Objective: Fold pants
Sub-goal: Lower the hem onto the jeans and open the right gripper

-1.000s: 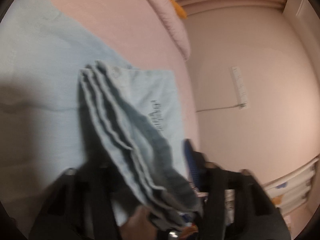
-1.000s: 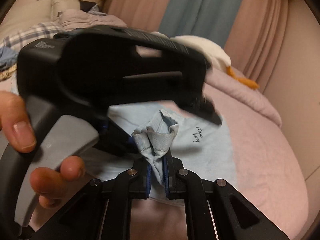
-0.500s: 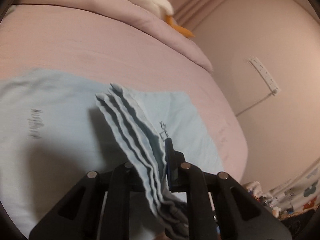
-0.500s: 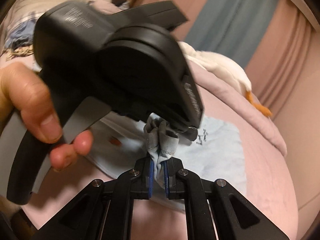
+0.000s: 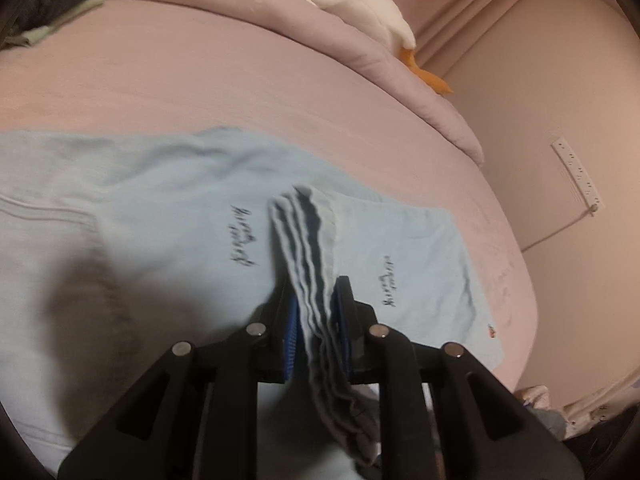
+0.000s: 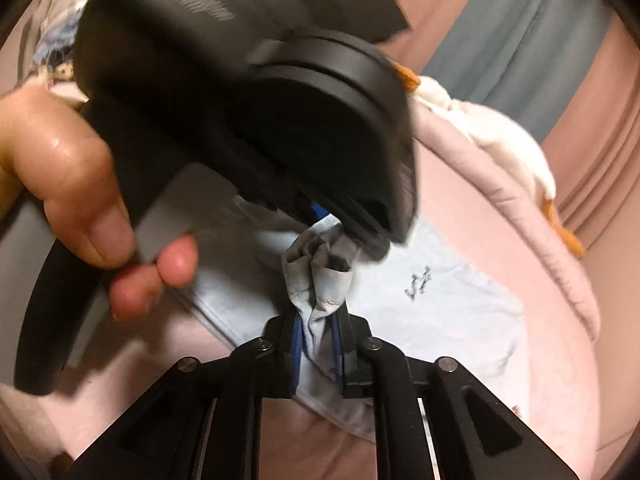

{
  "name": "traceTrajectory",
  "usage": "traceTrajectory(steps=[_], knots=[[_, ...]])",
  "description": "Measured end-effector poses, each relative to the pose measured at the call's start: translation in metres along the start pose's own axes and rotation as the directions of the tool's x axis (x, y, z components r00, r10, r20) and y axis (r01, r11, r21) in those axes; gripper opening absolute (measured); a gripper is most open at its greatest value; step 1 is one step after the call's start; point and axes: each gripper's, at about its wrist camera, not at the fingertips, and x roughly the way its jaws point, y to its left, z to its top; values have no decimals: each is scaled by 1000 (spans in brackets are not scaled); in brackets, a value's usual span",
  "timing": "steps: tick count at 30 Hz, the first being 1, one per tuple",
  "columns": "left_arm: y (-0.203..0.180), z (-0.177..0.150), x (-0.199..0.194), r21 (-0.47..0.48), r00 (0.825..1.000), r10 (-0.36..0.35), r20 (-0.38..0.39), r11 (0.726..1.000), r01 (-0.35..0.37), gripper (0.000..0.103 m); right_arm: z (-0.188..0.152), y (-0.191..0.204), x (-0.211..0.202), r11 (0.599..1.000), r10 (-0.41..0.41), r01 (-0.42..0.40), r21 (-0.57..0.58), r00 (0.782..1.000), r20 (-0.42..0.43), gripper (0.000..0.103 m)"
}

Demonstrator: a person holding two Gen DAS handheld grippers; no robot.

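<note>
One pink bed (image 5: 248, 92) carries one pair of light blue pants (image 5: 168, 216), spread flat with the long axis running across the left wrist view, two dark script prints showing. One white plush duck (image 5: 360, 4) lies at the pillow end. Two grippers work: the left gripper (image 5: 316, 308) pinches a stack of about four cloth edges, the right gripper (image 6: 318, 328) a bunched hem; both sets of jaws have just eased wider, cloth between them. One hand (image 6: 76, 184) holds the left tool, blurred.

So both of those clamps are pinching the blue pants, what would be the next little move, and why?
Probably carry the pinched end across and lay it down. The left gripper and right gripper each hold bunched layers of the light blue pants, lifted above the part lying flat on the pink bed.
</note>
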Motion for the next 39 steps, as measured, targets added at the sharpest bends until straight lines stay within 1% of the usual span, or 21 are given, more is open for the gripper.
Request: traceTrajectory(steps=[2, 4, 5, 6, 8, 10, 13, 15, 18, 21, 22, 23, 24, 26, 29, 30, 32, 33, 37, 38, 39], knots=[[-1, 2, -7, 14, 998, 55, 28, 998, -55, 26, -1, -14, -8, 996, 73, -74, 59, 997, 15, 18], [-5, 5, -9, 17, 993, 105, 53, 994, -106, 36, -5, -29, -16, 983, 140, -145, 112, 989, 47, 25], [-1, 6, -14, 10, 991, 117, 63, 993, -118, 36, -6, -35, -22, 976, 163, -171, 136, 985, 63, 28], [2, 6, -19, 0, 992, 110, 69, 994, -110, 36, -9, -46, -31, 966, 182, -195, 171, 979, 93, 35], [1, 7, -28, -13, 993, 78, 85, 997, -78, 36, -14, -64, -40, 954, 185, -210, 213, 974, 131, 36], [-12, 7, -35, 9, 995, 14, 94, 1000, -15, 36, -21, -86, -48, 944, 152, -189, 271, 977, 152, 36], [-39, 6, -31, 60, 993, -94, 65, 994, 90, 36, -29, -123, -46, 937, 14, -51, 345, 994, 110, 36], [-55, 3, -19, 77, 989, -145, 21, 987, 143, 36, -39, -144, -39, 915, -30, -1, 404, 997, 71, 36], [-66, -4, 8, 93, 990, -134, -41, 986, 137, 35, -56, -173, -24, 858, -43, 25, 514, 999, 23, 33], [-54, -17, 25, 75, 992, -76, -101, 994, 84, 33, -70, -170, -5, 835, -12, 32, 550, 999, -41, 32], [-50, -22, 23, 75, 992, -68, -102, 994, 76, 26, -76, -162, -1, 834, 16, 26, 551, 997, -71, 32], [-42, -26, 18, 67, 992, -79, -100, 994, 86, 24, -83, -154, 8, 841, 56, 14, 542, 992, -112, 32], [-33, -30, 12, 56, 991, -96, -97, 993, 101, 21, -87, -142, 16, 856, 60, 24, 517, 987, -146, 32], [-20, -37, -1, 48, 990, -105, -96, 993, 110, 15, -91, -129, 10, 883, 1, 54, 466, 993, -118, 32], [-7, -42, -15, 26, 991, -107, -82, 994, 109, 12, -81, -135, 9, 885, 20, 54, 462, 988, -153, 32], [-6, -45, -19, 20, 991, -109, -77, 994, 111, 12, -79, -138, 4, 879, 33, 46, 475, 987, -156, 32], [-3, -48, -22, 7, 990, -120, -69, 993, 120, 12, -65, -137, -11, 865, 103, -57, 498, 993, -66, 32], [-5, -51, -22, 9, 991, -117, -67, 993, 118, 12, -57, -137, -4, 866, 136, -101, 490, 990, -38, 32], [-7, -55, -26, 24, 991, -119, -63, 992, 120, 12, -16, -116, 26, 869, 266, -235, 435, 964, -12, 32], [-6, -55, -26, 19, 990, -126, -63, 992, 127, 12, -6, -109, 40, 863, 307, -270, 427, 952, -19, 31], [-11, -46, -16, 9, 989, -135, -61, 991, 135, 12, -3, -100, 43, 858, 327, -286, 426, 945, -26, 19]])
